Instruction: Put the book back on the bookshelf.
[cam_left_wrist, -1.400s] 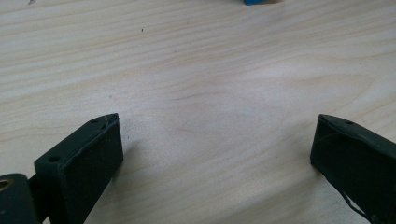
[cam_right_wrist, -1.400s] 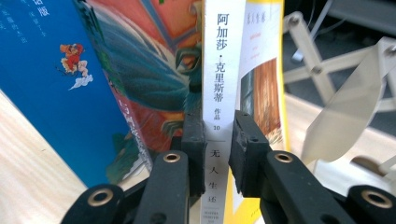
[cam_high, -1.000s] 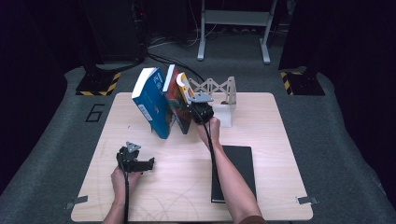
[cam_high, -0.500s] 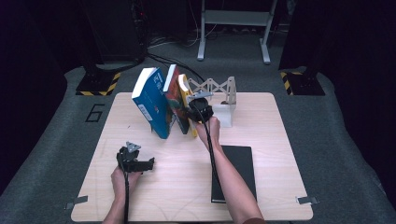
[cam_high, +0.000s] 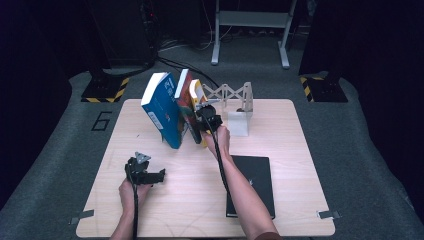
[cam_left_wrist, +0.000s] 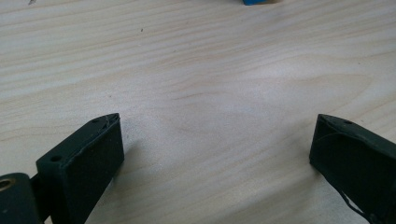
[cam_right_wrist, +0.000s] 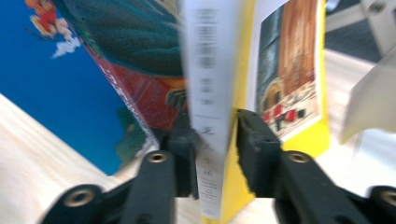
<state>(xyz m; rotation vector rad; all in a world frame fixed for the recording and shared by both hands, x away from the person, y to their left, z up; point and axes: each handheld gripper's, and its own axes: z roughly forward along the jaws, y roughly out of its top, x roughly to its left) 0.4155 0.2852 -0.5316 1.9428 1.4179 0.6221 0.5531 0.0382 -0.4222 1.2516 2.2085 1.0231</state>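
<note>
Your right gripper (cam_right_wrist: 215, 140) has just eased its jaws a little around the thin yellow-covered book (cam_right_wrist: 243, 93), spine between the pads. It leans on the red book (cam_high: 184, 102) by the white rack (cam_high: 235, 100), so it's nearly placed. Your left gripper (cam_left_wrist: 215, 140) rests wide, holding nothing.

Three standing books, one blue book (cam_high: 162, 110), one red book (cam_high: 184, 102), one yellow book (cam_high: 197, 92), one black book (cam_high: 255, 182) lying flat, one white bookend (cam_high: 237, 107), two hand-held grippers, left hand-held gripper (cam_high: 159, 176), right hand-held gripper (cam_high: 202, 119), one desk (cam_high: 295, 150)
</note>
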